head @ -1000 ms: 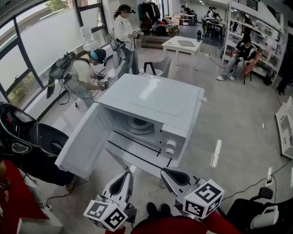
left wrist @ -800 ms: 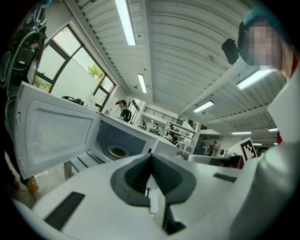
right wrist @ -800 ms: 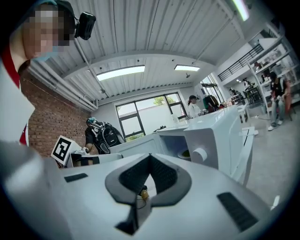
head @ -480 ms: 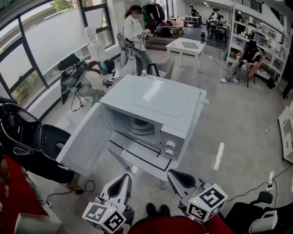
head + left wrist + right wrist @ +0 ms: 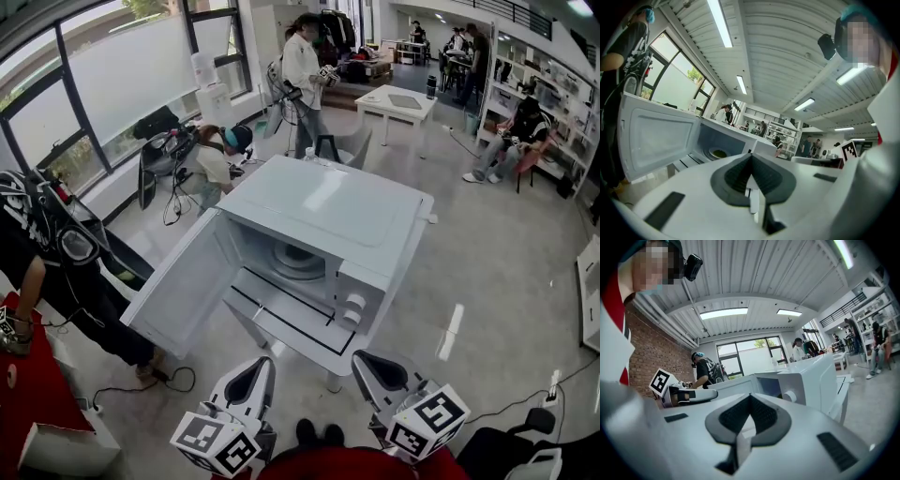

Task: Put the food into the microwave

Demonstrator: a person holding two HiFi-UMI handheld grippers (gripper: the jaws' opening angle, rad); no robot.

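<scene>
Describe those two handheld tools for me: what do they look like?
Both the left gripper and right gripper are smooth white plastic shells with dark grey ribbed pads inside the jaws. Each carries a white cube printed with black square markers. The person wears a red garment.

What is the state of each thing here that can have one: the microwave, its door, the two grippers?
microwave, cavity exposed, no food seen inside
microwave door, swung wide open
turntable, seated in the cavity
left gripper, fingers shut, holding nothing
right gripper, fingers shut, holding nothing
</scene>
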